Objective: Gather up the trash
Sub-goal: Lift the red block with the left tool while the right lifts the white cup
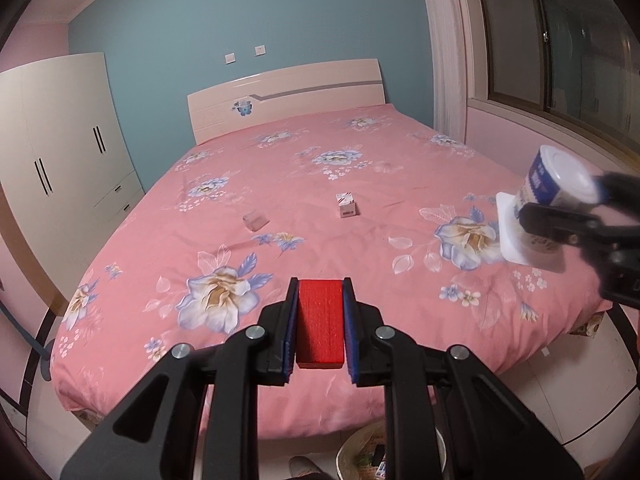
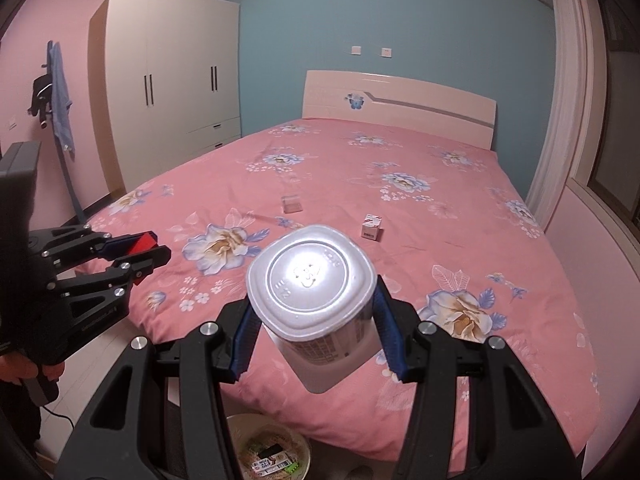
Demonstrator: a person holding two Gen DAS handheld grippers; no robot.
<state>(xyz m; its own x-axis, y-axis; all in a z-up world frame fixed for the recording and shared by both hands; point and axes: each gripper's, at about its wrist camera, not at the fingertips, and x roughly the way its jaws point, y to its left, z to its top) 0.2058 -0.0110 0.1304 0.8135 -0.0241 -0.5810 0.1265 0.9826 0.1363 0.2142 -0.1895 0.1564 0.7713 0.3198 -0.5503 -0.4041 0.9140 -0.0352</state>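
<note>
My left gripper (image 1: 320,292) is shut on a red block (image 1: 321,322) and holds it above the foot of the bed; it also shows in the right wrist view (image 2: 154,246) with the red block (image 2: 144,243). My right gripper (image 2: 316,320) is shut on a white plastic cup (image 2: 312,288), bottom towards the camera, held above the bed's foot edge; the cup also shows in the left wrist view (image 1: 556,184). On the pink floral bedspread lie a small white and red box (image 1: 346,205) (image 2: 371,227) and a small clear box (image 1: 255,220) (image 2: 291,203).
A bowl-shaped bin (image 2: 272,452) with wrappers inside sits on the floor below the bed's foot, also partly seen in the left wrist view (image 1: 372,456). A white wardrobe (image 2: 172,80) stands left of the bed. A window (image 1: 560,40) is on the right.
</note>
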